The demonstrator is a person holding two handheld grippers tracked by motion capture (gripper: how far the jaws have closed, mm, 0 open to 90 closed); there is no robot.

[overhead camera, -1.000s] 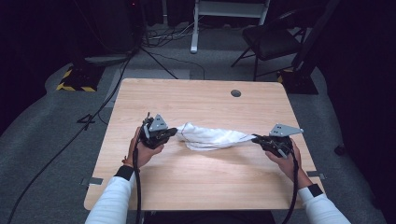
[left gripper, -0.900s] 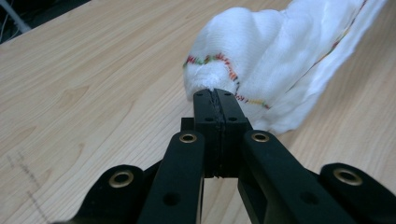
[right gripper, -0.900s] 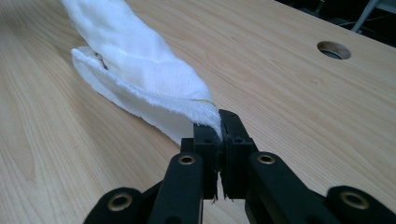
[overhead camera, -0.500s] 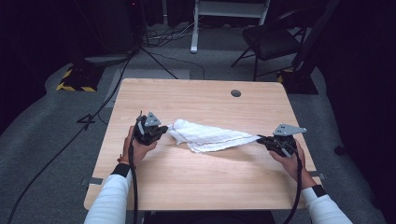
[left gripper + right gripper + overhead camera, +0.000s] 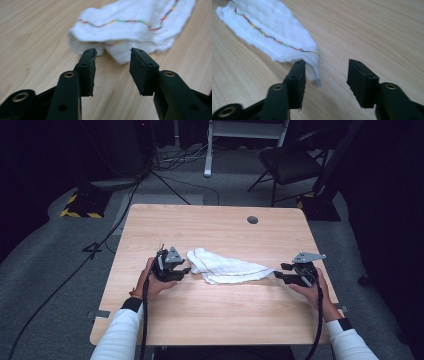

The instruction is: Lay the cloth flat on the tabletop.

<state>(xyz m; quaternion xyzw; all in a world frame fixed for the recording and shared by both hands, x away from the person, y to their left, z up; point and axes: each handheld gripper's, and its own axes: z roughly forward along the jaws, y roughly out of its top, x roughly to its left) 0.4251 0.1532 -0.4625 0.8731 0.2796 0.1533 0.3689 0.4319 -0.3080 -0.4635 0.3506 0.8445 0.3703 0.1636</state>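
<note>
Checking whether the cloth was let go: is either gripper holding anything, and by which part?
Nothing is held. Both the left gripper and right gripper have just opened; the white cloth lies loose on the table.

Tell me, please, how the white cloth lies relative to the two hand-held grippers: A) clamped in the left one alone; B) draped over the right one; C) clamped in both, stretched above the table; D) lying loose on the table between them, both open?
D: the white cloth lies crumpled on the table, and the left hand-held gripper and right hand-held gripper have just opened, pads apart, pressing nothing.
</note>
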